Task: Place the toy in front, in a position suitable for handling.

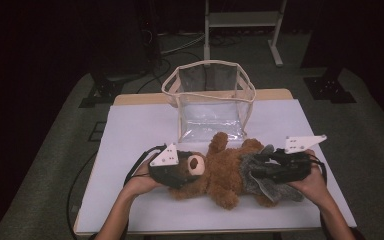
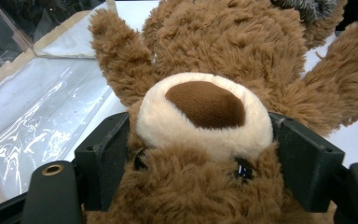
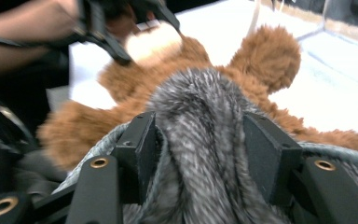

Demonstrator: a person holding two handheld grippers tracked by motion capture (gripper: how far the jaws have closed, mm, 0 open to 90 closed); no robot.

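Dressing step: the teddy bear point(image 1: 220, 172) lies mid-table, six o'clock of the clear bag point(image 1: 209, 100). Left claw point(image 2: 205, 154) clamps its head; right claw point(image 3: 200, 154) straddles the grey fur garment point(image 3: 200, 121), seemingly loosely. Next, tug it along the body.

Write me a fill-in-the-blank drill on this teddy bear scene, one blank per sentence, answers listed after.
1. The left gripper has its jaws on either side of the teddy bear's ____.
2. Between the right gripper's jaws lies a fold of ____ furry fabric.
3. Behind the bear stands a ____ plastic bag with beige trim.
4. The bear lies on a ____ table.

Missing words: head; grey; clear; white
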